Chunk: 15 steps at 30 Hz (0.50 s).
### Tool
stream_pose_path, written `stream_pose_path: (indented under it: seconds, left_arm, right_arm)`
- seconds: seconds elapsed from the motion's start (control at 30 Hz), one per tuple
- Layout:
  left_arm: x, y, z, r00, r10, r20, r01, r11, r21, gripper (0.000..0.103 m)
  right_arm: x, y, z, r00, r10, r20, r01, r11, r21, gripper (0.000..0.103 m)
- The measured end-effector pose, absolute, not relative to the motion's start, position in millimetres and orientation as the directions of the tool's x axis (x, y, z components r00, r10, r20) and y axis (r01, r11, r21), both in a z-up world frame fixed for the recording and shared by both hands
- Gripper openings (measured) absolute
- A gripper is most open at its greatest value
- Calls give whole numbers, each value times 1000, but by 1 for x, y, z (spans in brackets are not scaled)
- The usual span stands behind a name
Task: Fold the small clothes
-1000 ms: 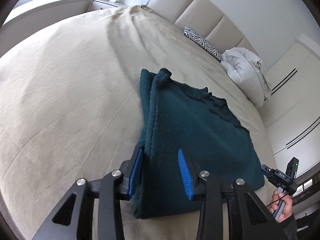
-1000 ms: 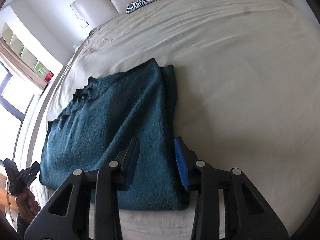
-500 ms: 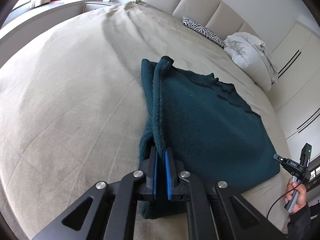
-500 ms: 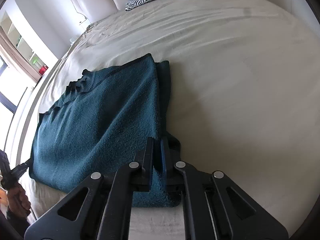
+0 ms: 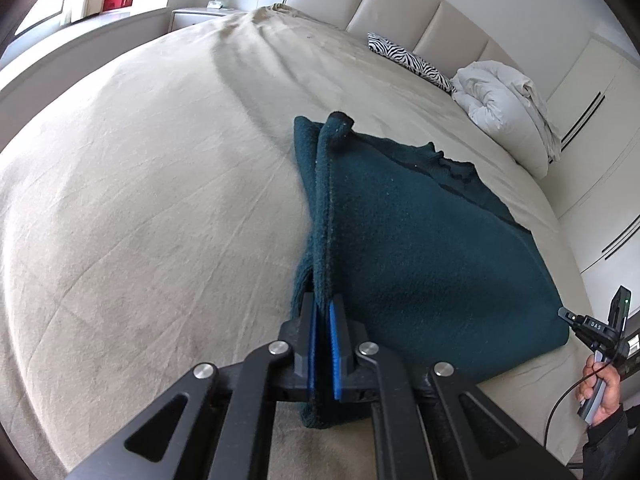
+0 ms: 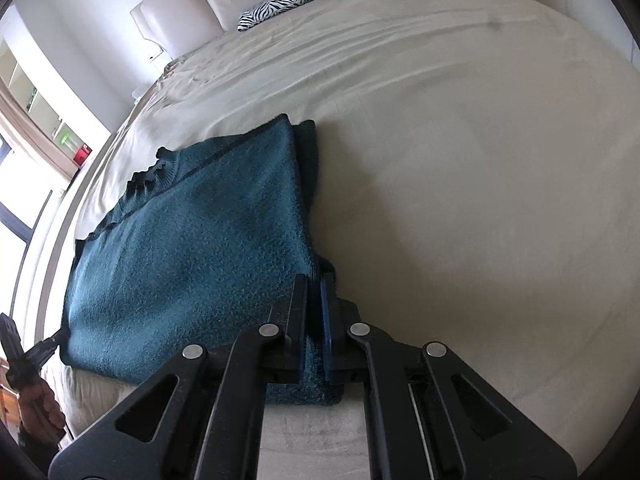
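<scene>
Daylit bedroom: beige bed [image 5: 160, 200], padded headboard [image 5: 400, 4], white wardrobe [image 5: 600, 120]

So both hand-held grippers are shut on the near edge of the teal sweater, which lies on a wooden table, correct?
Not quite: the teal sweater lies on a bed with a beige sheet, as the left wrist view shows. Both hand-held grippers, left and right, are indeed shut on its near edge.

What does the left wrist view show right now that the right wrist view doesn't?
Left wrist only: the left gripper shut on the teal sweater's near left corner, and white wardrobe doors.

Right wrist only: the right gripper shut on the near right corner, and wall shelves.

Both: the sweater flat on the bed, the zebra pillow, the white duvet, the headboard.
</scene>
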<state>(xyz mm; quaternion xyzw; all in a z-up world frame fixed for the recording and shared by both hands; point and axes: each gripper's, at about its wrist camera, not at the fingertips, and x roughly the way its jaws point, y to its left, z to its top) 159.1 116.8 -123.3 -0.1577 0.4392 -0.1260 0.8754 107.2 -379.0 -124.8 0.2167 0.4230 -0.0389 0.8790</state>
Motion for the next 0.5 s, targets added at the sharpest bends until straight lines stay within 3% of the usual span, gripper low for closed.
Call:
stream_pose_path:
  seconds: [0.27, 0.5]
  left_arm:
    - [160, 122, -129, 568, -418, -709, 79, 885, -459, 7]
    - [161, 120, -131, 567, -398, -722, 83, 899, -430, 7]
  right_arm:
    - [100, -380, -130, 647, 113, -754, 261, 897, 357, 5]
    - [98, -382, -139, 641, 112, -759, 277, 889, 365, 5]
